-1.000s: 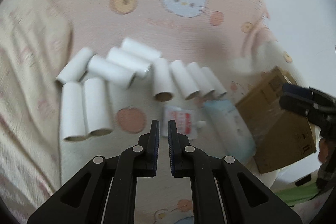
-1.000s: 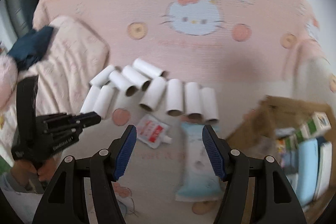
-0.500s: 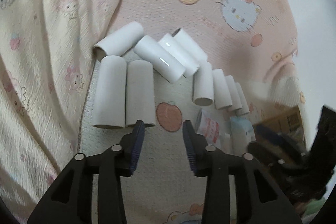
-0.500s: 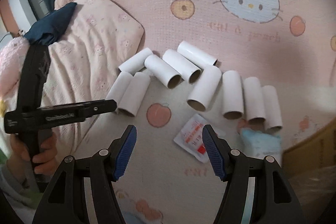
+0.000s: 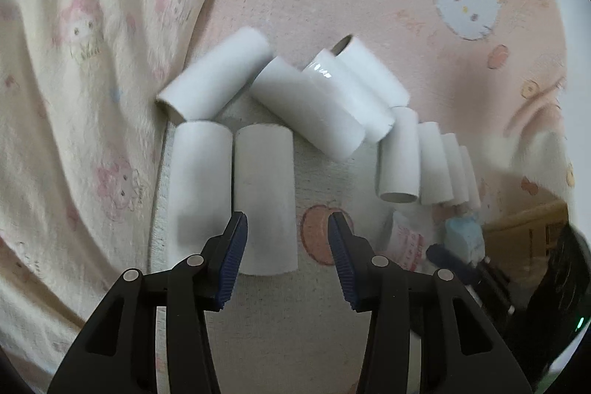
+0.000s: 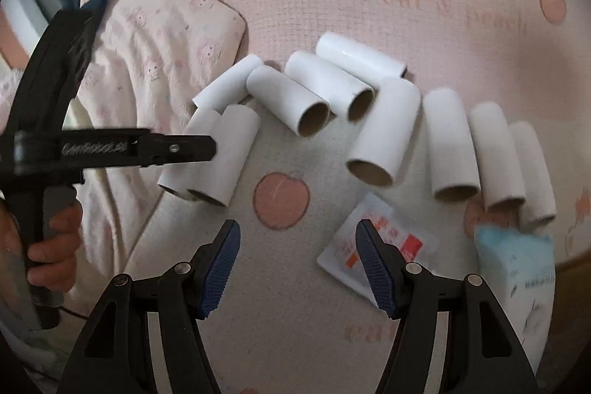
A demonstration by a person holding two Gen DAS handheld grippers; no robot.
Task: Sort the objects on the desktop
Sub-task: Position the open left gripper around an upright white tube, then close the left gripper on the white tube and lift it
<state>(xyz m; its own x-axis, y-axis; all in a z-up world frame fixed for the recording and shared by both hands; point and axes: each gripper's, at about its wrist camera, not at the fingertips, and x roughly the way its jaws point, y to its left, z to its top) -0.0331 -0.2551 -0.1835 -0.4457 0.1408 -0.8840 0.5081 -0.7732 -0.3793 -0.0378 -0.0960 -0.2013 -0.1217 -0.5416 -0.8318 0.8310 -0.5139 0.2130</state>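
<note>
the left gripper (image 5: 288,246) hangs steeply over the pink cartoon-print blanket (image 5: 406,6), its jaws spread and empty; they have just been opening. the gap straddles the near end of a white cardboard tube (image 5: 264,194) that lies side by side with a second tube (image 5: 199,180). judged from this alignment, that tube is the next pick, and the jaws are wide enough to pass over it.

the remaining tubes lie in two loose groups: a fan of four angled tubes (image 5: 306,106) behind the pair, and a row of four parallel tubes (image 6: 450,143) further right. they rest on their sides, so they can roll if nudged.

the right gripper (image 6: 297,261) is also spread and holds nothing. it hovers over bare blanket near a peach print (image 6: 280,205), with a red-and-white sachet (image 6: 373,246) just beside its right finger and a light blue pack (image 6: 517,261) further right. this position suggests the flat packets are its share of the sorting.

a cardboard box (image 5: 524,228) at the right edge is a likely destination. a cream quilt (image 5: 74,98) borders the tubes on the left.
</note>
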